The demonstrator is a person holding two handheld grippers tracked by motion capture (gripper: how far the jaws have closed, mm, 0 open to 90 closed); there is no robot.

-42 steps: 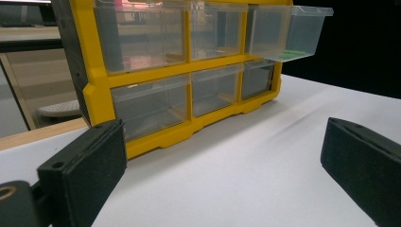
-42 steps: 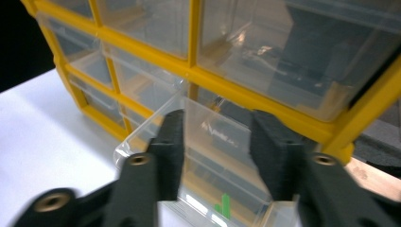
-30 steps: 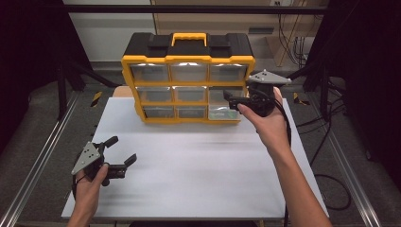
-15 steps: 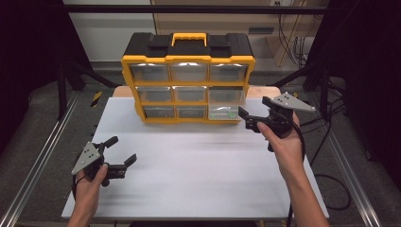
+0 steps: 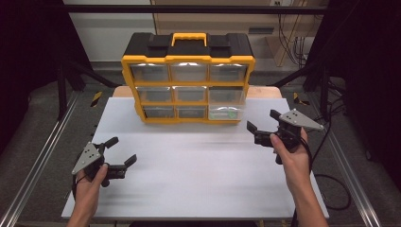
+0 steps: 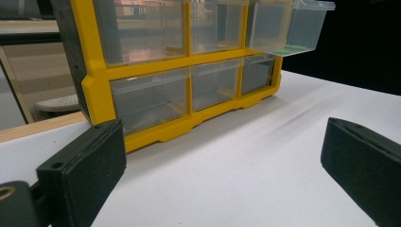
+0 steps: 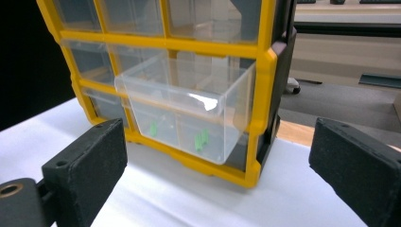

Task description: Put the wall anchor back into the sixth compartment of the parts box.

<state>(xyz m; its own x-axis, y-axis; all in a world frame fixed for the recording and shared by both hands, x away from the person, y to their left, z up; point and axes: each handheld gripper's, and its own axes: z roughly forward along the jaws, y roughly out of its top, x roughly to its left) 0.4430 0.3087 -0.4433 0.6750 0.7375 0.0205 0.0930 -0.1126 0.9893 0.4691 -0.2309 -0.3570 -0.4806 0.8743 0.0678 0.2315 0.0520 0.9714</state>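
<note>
The clear drawer [image 5: 227,109] sticks out of the yellow box's [image 5: 188,80] lower right corner, pointing toward the bottom of the frame. The right gripper [image 5: 263,126] has moved away from it, down and right, jaws just opened wide and empty. The left gripper [image 5: 122,152], lower left on the white surface [image 5: 198,170], is wide open too.

Organizer cabinet [image 5: 188,80]: yellow frame, black top and sides, yellow carry handle [image 5: 188,38]. Its drawers are clear, colourless plastic. The pulled-out drawer [image 7: 187,106], directly ahead of the right tool [image 5: 265,126], holds small green pieces [image 7: 201,138]. Tabletop [image 5: 198,170]: plain white, unpatterned. Both tools have black jaws; each carries a grey three-cornered plate with dark dots, seen on the left tool [image 5: 118,155] as well. A black cable trails behind the right tool.
</note>
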